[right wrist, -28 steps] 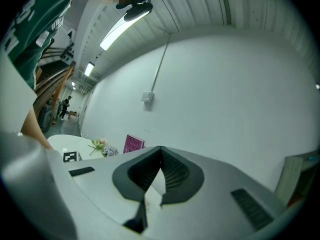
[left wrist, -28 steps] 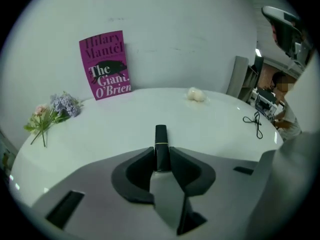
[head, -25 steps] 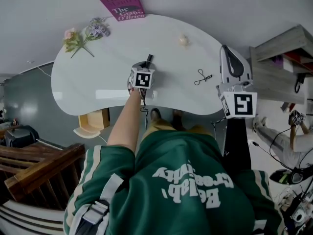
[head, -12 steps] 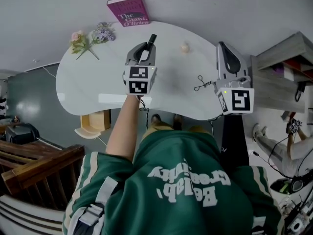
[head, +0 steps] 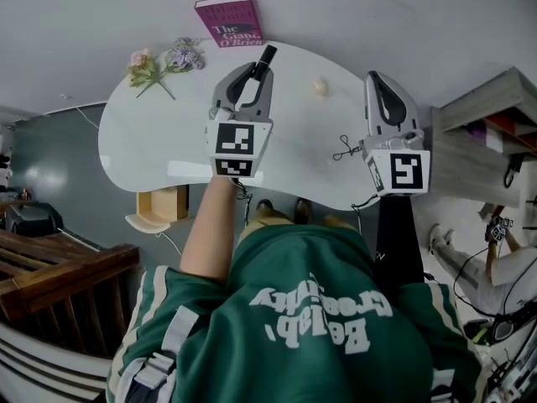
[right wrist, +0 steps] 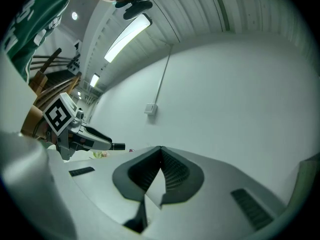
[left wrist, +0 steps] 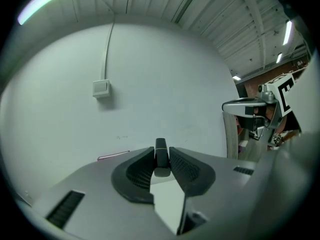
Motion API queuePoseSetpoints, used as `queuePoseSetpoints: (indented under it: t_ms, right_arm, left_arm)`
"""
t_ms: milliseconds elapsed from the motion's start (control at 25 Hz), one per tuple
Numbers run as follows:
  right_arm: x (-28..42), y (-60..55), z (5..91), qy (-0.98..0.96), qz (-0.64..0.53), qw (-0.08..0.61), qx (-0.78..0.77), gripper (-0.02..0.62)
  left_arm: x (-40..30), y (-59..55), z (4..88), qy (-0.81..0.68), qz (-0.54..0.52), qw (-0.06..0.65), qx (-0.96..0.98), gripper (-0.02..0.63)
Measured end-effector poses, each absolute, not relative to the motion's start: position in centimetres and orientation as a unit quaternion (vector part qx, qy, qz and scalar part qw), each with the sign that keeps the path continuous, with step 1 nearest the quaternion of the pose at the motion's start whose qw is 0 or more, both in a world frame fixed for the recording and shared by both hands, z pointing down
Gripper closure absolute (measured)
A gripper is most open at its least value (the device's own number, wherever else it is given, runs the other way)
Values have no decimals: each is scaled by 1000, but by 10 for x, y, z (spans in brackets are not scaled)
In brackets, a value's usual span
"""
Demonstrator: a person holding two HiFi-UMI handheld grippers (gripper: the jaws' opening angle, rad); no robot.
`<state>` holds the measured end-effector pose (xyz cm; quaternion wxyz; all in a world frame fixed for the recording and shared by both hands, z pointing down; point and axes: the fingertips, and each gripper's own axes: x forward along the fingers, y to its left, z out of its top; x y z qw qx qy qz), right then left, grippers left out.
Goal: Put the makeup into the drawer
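a: where's the makeup right now?

b: i've got it in the left gripper (head: 258, 72). it's a slim black makeup tube (head: 266, 56), clamped between the fingers (left wrist: 184, 170) with its end poking out past their tips. in the left gripper view it stands upright in the gap, a pad pressing on each side.

a: is it over the worktop?

b: yes, held up above the white worktop (head: 143, 145), not touching it, with the gripper pointing toward the wall.

a: and the other side?

b: the right gripper (head: 376, 81) hangs off to the tube's right. its fingers are closed tip to tip with nothing in them, and its own view shows the pads (right wrist: 172, 171) meeting.

a: what else is on the worktop?

b: an eyelash curler (head: 346, 146) lies just beside the right gripper. between the two grippers is a small pale lump (head: 320, 86) i can't identify. there's a bunch of flowers (head: 164, 61) at the far left and a magenta book (head: 229, 21) at the far edge by the wall. below the near edge sits a pale wooden unit (head: 159, 208); i can't tell whether that's the drawer.
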<state>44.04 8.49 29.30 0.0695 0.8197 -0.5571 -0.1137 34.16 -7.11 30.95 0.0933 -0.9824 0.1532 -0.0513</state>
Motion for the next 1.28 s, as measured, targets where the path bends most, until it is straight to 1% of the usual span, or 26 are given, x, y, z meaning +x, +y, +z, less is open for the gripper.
queuePoseSetpoints:
  t_ms: [240,520,800,1080,1280]
  right_arm:
    - [414,46,293,-593,-117,63,794,586]
    - [349,-25,291,-650,-118,56,749,586]
    - [259,-106,294,-711,-111,39,694,586]
    - [136,-185,304,-784,-103,23,611,586]
    - [60,-215,311,-819,-95,12,565,586]
  left_arm:
    - [303,-96,308,193,-55,95,-975,499]
    - [220,-147,308,261,-69,90,-959,499]
    - [113,-200,309,338,-90,85,-933,499]
    - [-21,-239,313,432,-109,78,-892,499]
    - [-105,-244,316,478,-123,74,-866,499]
